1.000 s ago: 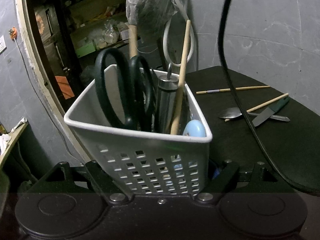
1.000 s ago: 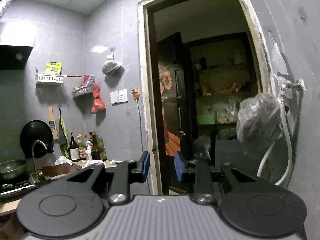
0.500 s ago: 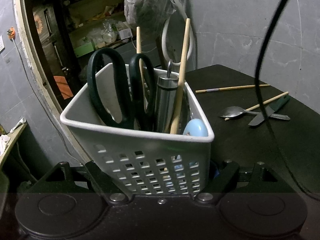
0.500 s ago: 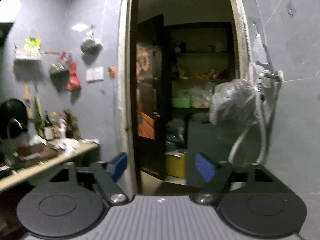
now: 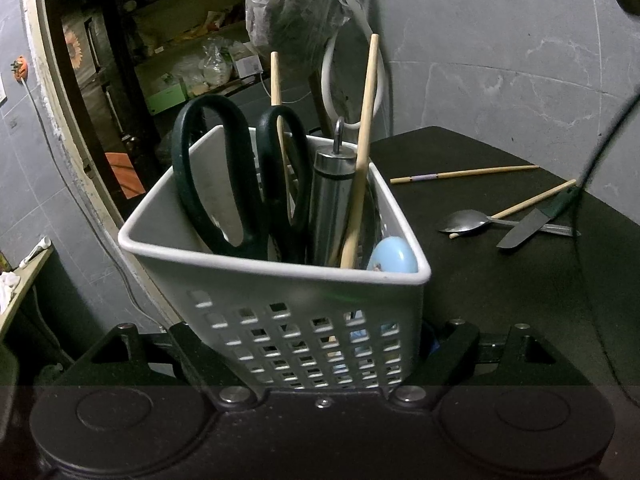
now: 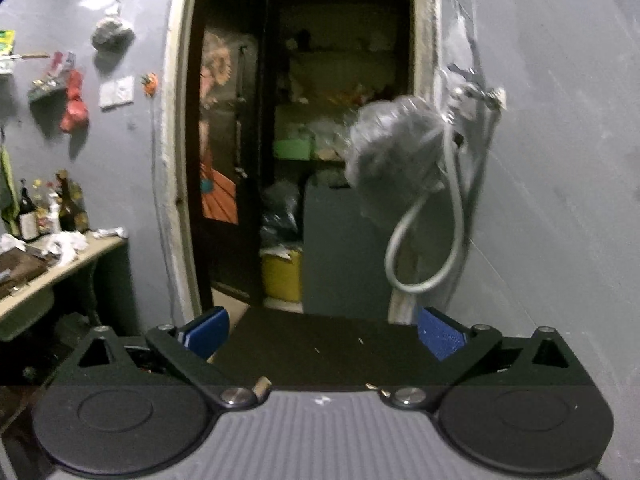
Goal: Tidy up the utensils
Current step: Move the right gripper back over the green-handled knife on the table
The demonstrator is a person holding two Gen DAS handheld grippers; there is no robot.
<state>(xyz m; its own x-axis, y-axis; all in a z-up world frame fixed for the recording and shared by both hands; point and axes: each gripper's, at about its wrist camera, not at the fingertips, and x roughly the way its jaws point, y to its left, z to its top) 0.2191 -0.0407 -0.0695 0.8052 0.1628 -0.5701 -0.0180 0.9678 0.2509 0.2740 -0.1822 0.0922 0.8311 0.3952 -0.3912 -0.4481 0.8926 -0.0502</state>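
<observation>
- The left gripper (image 5: 304,344) pinches the white perforated caddy (image 5: 280,300) at its lower walls, one jaw on each side; the caddy fills the centre of the left wrist view and sits upright on the dark tabletop (image 5: 500,300).
- Inside it stand green-handled scissors (image 5: 240,184), a steel cylinder with a ring on top (image 5: 330,200), two wooden chopsticks (image 5: 362,152) leaning toward the top of the frame, and something pale blue (image 5: 392,260) at the right corner.
- On the right side of that frame, well apart from the caddy, loose utensils lie flat: one chopstick with a purple band (image 5: 464,173), another chopstick (image 5: 516,208) crossing over a metal spoon (image 5: 466,222), and a small knife (image 5: 536,220) with a green handle touching them.
- The right gripper (image 6: 322,334) has just been opening; its blue pads (image 6: 440,336) are spread wide with nothing between them, above the table's far edge at the bottom of its view.
- My guess on handling: the chopsticks are light, stiff and thin, so they may roll or slip; a pinch near the middle should keep one balanced.
- The spoon looks smooth and slippery; its narrow handle seems the better hold.
- The knife wants taking by the handle, away from the blade.
- The plastic caddy probably flexes a little, so a low grip steadies it best.
</observation>
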